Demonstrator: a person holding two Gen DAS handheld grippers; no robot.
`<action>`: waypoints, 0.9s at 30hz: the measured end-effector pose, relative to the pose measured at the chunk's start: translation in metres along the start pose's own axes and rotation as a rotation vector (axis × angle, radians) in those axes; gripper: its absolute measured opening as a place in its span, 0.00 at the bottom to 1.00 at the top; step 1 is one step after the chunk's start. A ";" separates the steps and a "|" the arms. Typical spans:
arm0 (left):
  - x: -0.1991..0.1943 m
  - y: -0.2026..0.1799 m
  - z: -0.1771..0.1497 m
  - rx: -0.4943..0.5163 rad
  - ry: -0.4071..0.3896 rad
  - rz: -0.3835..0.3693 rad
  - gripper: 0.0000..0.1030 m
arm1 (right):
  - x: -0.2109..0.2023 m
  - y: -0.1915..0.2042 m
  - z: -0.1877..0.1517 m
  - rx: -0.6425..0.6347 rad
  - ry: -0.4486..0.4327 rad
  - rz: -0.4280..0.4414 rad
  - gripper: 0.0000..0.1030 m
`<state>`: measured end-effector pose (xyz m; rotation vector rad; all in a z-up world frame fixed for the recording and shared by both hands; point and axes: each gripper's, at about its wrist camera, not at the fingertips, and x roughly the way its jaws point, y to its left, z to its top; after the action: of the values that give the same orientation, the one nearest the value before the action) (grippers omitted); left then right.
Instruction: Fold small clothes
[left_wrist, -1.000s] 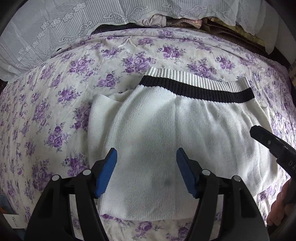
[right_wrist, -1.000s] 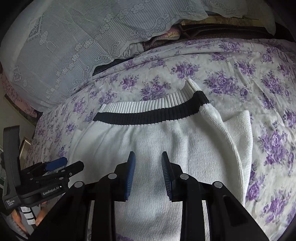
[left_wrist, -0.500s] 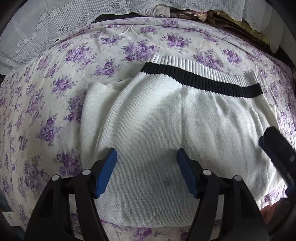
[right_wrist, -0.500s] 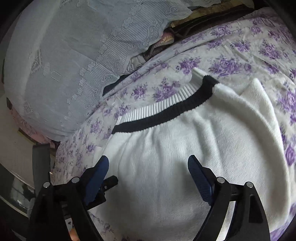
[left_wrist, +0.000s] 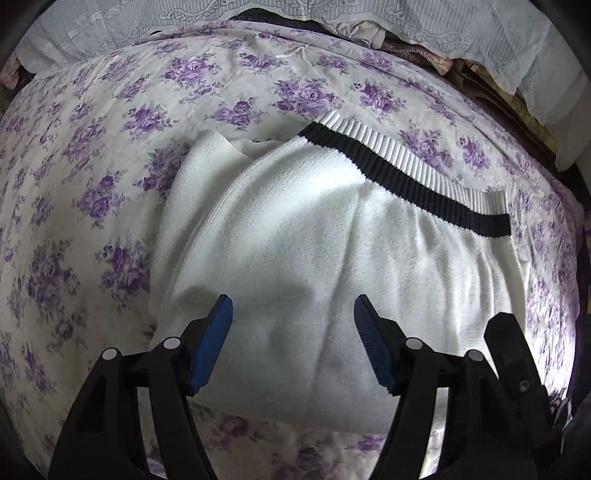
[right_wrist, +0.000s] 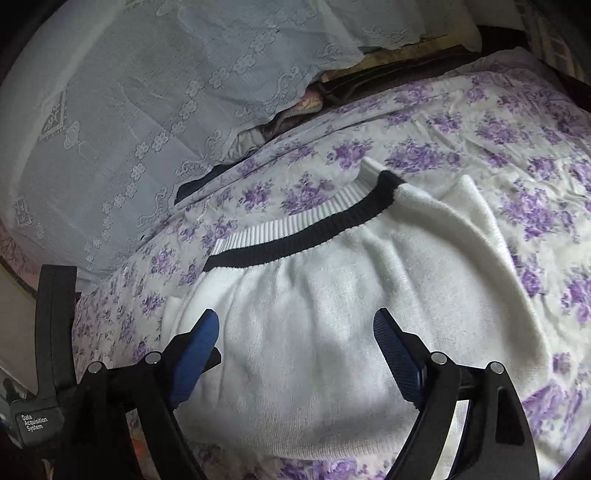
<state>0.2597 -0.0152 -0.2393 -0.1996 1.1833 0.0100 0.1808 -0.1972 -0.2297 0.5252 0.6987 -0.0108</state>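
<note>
White knit garment (left_wrist: 314, 240) lies on floral bedsheet (left_wrist: 110, 155), lace pillows (right_wrist: 129, 92) behind.

A bed fills most of both views, covered by a pale bedsheet (left_wrist: 155, 122) printed with purple rose sprigs and lightly creased. Along its far edge, from ten to two o'clock, hangs a white lace cloth (right_wrist: 122, 110) with embroidered flowers and scrolls, draped over a heap. Under its hem at twelve o'clock bits of pinkish and dark fabric (left_wrist: 360, 31) show through. At one o'clock a strip of brown wood (right_wrist: 399, 61) shows. Soft daylight falls evenly, brightest on the lace.
</note>
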 end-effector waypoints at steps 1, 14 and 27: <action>-0.005 -0.005 -0.002 -0.007 -0.008 -0.013 0.64 | -0.008 -0.004 0.001 0.026 -0.020 -0.004 0.84; -0.092 -0.058 -0.038 0.087 -0.100 -0.089 0.66 | -0.109 -0.032 0.001 0.207 -0.128 0.058 0.84; -0.179 -0.023 -0.086 0.310 -0.286 0.003 0.79 | -0.207 -0.023 -0.008 0.184 -0.190 0.069 0.91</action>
<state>0.1150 -0.0345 -0.1021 0.0762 0.8858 -0.1373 0.0126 -0.2468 -0.1179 0.7142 0.4965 -0.0603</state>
